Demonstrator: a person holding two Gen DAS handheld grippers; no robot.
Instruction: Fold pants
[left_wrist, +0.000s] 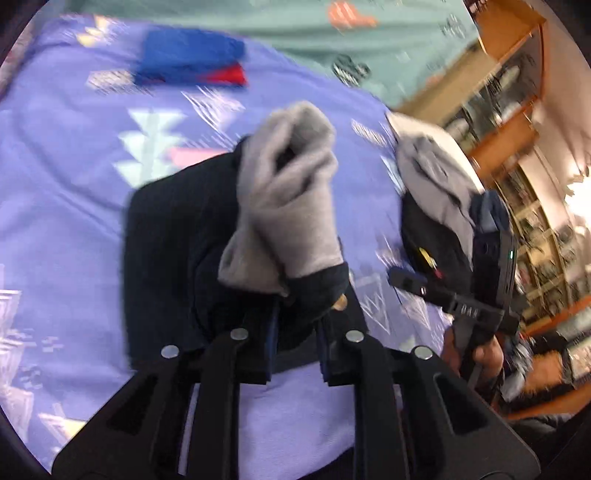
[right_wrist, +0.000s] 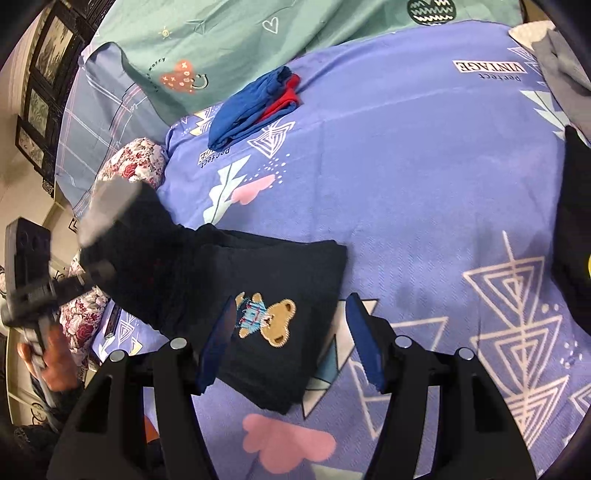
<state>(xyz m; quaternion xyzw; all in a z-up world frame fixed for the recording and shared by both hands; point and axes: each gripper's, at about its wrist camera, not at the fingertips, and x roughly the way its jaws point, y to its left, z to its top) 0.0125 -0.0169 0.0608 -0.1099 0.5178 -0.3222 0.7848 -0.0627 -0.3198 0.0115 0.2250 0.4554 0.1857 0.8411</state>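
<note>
Left gripper (left_wrist: 295, 350): jaws clamped on a bunched end of the dark navy pants (right_wrist: 266, 295), grey lining (left_wrist: 288, 206) turned out above the pads. Right gripper (right_wrist: 291, 343): jaws apart, straddling the folded pants' lower edge near the bear patch (right_wrist: 267, 319); pads not pressing.

Pants lie lower centre of the right wrist view on the purple bedsheet (right_wrist: 424, 184), long axis running from lower centre up to the lifted end at left.

Left wrist view is motion-blurred; the cloth inside the left jaws is hard to make out.
</note>
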